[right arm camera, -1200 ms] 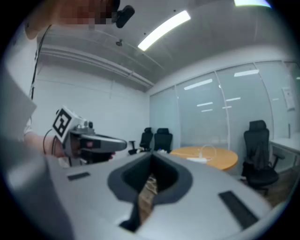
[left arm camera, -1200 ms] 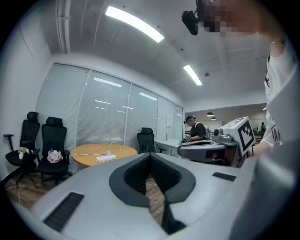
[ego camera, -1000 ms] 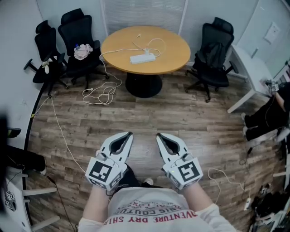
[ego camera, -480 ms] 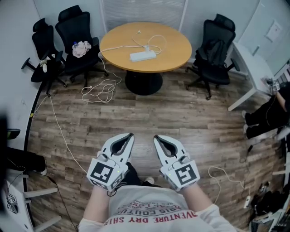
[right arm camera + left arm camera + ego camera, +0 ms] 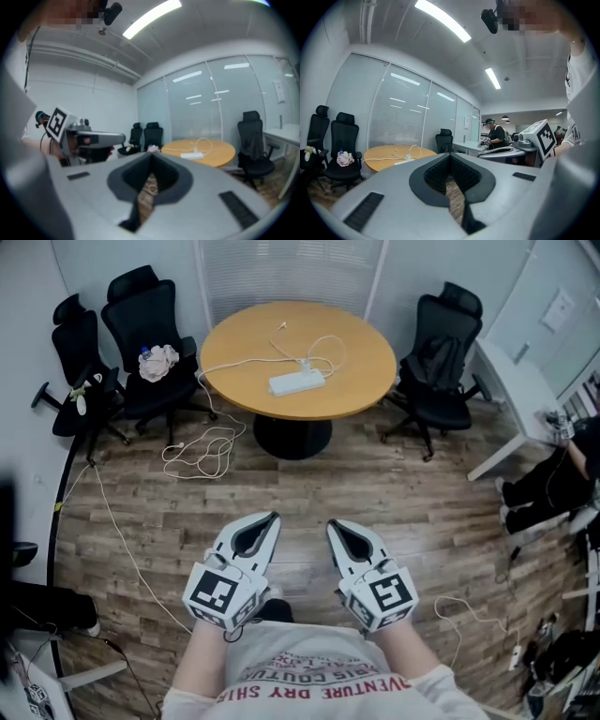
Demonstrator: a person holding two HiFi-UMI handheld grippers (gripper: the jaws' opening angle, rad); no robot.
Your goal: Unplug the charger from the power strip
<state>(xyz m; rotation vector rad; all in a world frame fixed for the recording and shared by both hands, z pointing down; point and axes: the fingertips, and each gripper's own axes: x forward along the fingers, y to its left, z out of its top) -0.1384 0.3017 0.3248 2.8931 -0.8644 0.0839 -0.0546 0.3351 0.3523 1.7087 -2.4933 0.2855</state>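
Red shirt print [image 5: 323, 688], upside-down, partly reads "VENTURE". Clenched and empty over the wood floor [image 5: 375, 484]: left gripper [image 5: 271, 517], right gripper [image 5: 330, 523]. Farther off, the charger [image 5: 304, 363] stands at the strip's [image 5: 297, 382] far end on a round table [image 5: 361, 371]. Ceiling lights [image 5: 440, 19] show only in the gripper views.

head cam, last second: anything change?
Only the view has shifted: the table sits a little lower in frame, so the person is likely stepping toward it. Left gripper and right gripper stay shut, empty, side by side. Power strip and charger lie unmoved on the table.
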